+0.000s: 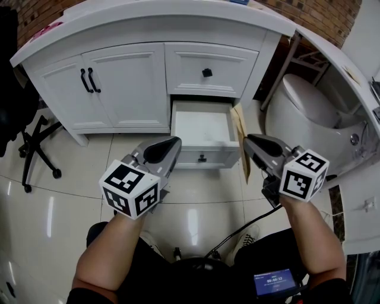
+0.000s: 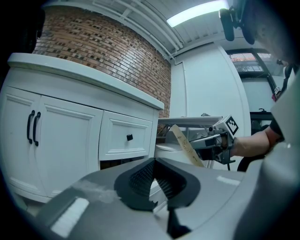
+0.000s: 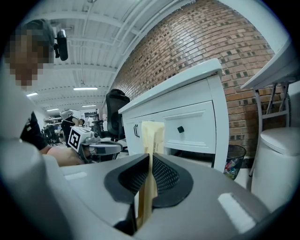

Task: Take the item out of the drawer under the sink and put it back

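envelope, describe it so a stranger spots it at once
Find the white vanity, then its open lower drawer. Just right of that drawer, the right gripper pinches a flat envelope. It is tan paper, unlike the white fronts around it.

I see a mock bathroom in a lab hall: white vanity (image 1: 127, 83), toilet (image 1: 300, 104), brick wall (image 2: 93, 42), office chair (image 3: 115, 105), strip light (image 2: 197, 11).

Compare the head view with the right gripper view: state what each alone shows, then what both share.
Head view only: the open drawer, looking down into its white inside. Right gripper view only: the pads of the right gripper pressed on the envelope, and a waste bin. Both: the envelope, the left gripper, and the closed upper drawer.
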The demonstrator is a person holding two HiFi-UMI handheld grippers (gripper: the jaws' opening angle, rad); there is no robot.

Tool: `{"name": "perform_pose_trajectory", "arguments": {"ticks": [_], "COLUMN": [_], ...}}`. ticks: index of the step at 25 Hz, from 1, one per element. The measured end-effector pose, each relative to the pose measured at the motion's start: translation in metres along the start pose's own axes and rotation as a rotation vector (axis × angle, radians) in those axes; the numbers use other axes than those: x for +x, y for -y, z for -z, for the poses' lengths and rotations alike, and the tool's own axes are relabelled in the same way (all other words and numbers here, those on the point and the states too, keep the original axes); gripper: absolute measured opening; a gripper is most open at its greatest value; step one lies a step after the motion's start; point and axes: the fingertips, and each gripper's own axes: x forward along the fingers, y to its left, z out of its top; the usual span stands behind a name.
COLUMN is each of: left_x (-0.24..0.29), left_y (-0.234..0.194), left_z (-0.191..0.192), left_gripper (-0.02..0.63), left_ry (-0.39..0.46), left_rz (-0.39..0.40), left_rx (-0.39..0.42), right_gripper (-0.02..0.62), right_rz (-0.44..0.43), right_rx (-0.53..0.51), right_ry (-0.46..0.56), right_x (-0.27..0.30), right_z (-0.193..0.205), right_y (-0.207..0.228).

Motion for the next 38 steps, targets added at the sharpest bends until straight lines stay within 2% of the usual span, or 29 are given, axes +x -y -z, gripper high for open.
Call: {"name": "perform_pose_trajectory", "arguments": {"ticks": [16,19,21,24,26,30,38], "left_x": [0.000,0.002,0.003,0.006,0.007,0.007,0.013], "left_y": [-0.004,-0.005,-0.007,-0.010,-0.013,-0.017,-0.029], "left_z": [0.002,0.002,0.002,0.003,0.004,0.003,0.007], "left_gripper": [0.006,0.006,0.006,0.006,0.006,0.006,0.006], "left_ry": [0.008,0.009,0.010,0.005,0.002,0.006,-0.001], "left_rz": [0.002,0.004,0.004,0.001,-0.003,-0.010,-0.019], "left_rx": [-0.017,-0.022,-0.022,-0.020,-0.023,-0.031,-0.051], "right_gripper": [0.026,0.026,0.026,0.026,0.026,0.027,0.028], "right_rz": [0.023,0.017,0.015,0.026,0.042,0.049,0.040], "right_rx": [-0.107,-0.178,-0.261,-0.413,-0.469,-0.512,-0.591], "right_ry": [-0.025,-0.057,-0.083,-0.166,-0.249,-0.407,-0.640], "right_x": [0.024,0.045,0.065,0.100,0.123,0.163,0.214], "right_z": [-0.037,-0.048,-0.053,-0.045,-0.029,0.007,0.075], "right_y": [0.008,0.012,0.016,0.033,0.050,0.080,0.113]}}
